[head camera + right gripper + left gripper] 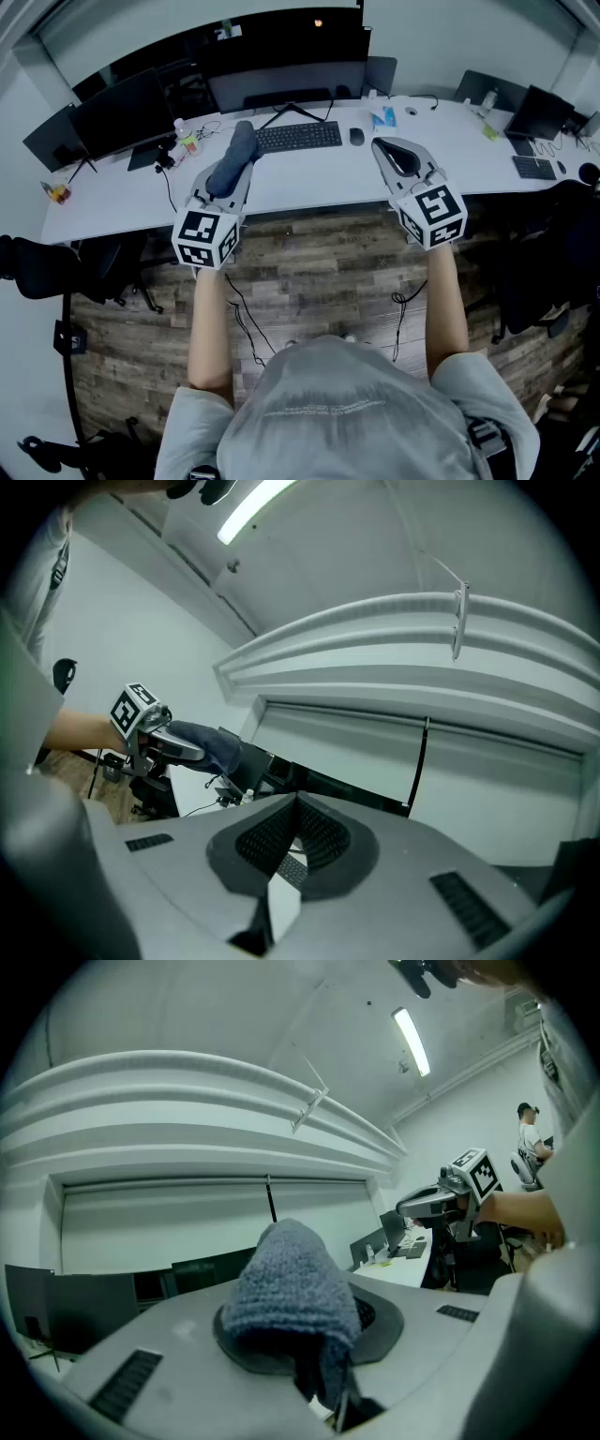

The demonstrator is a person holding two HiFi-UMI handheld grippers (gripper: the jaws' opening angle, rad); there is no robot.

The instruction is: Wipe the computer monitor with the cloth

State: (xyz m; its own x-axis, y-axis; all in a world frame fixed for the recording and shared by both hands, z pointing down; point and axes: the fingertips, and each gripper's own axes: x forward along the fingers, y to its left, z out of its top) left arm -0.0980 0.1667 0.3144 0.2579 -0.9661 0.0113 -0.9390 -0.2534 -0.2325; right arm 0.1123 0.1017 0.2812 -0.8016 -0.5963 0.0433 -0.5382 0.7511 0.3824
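A grey-blue cloth [235, 154] is clamped in my left gripper [240, 142], which is held above the white desk's front edge. In the left gripper view the cloth [289, 1283] bulges up over the shut jaws and hides their tips. My right gripper [386, 150] hovers to the right at the same height, shut with nothing in it; its pads [319, 832] meet at the tip. The big black computer monitor [281, 45] stands at the back of the desk, straight ahead and beyond both grippers. Each gripper shows in the other's view: the right gripper [439, 1201] and the cloth-holding left gripper [192, 745].
On the white desk [309, 178] lie a black keyboard [298, 137] and a mouse [356, 136] between the grippers. More monitors stand at the left [117, 112] and far right [534, 111]. Small bottles [186, 139] and cables sit near the left gripper. Office chairs flank me on the wood floor.
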